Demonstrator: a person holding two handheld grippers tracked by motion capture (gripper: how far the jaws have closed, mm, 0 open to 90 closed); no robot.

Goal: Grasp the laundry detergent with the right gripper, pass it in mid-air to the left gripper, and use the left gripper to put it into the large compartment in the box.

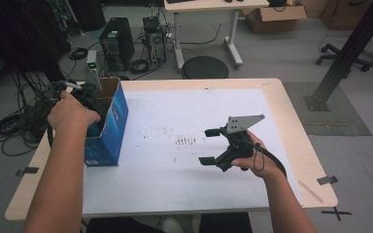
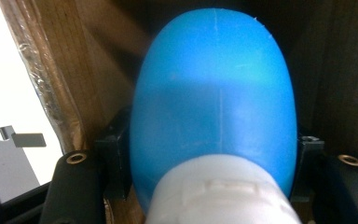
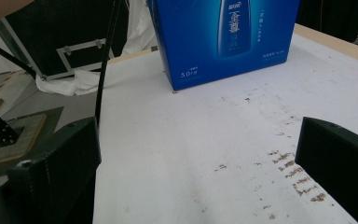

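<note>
**Bottle gripped inside the box, lift-out or release to come**

On my left, the left gripper [image 1: 80, 97] is plunged into the open top of the blue carton [image 1: 108, 127] at the worktop's [image 1: 184, 189] left edge. Its own camera shows the jaws closed against both sides of a blue bottle [image 2: 214, 107] with a white cap [image 2: 219, 191], brown cardboard walls close around it. So the bottle is held and sits inside the box; I judge the job about halfway, though whether it is going in or coming out I cannot tell. Further right, the right gripper [image 1: 212, 145] hovers over the stained white sheet [image 1: 175, 160], jaws spread wide, holding nothing, pointed at the carton.
</note>
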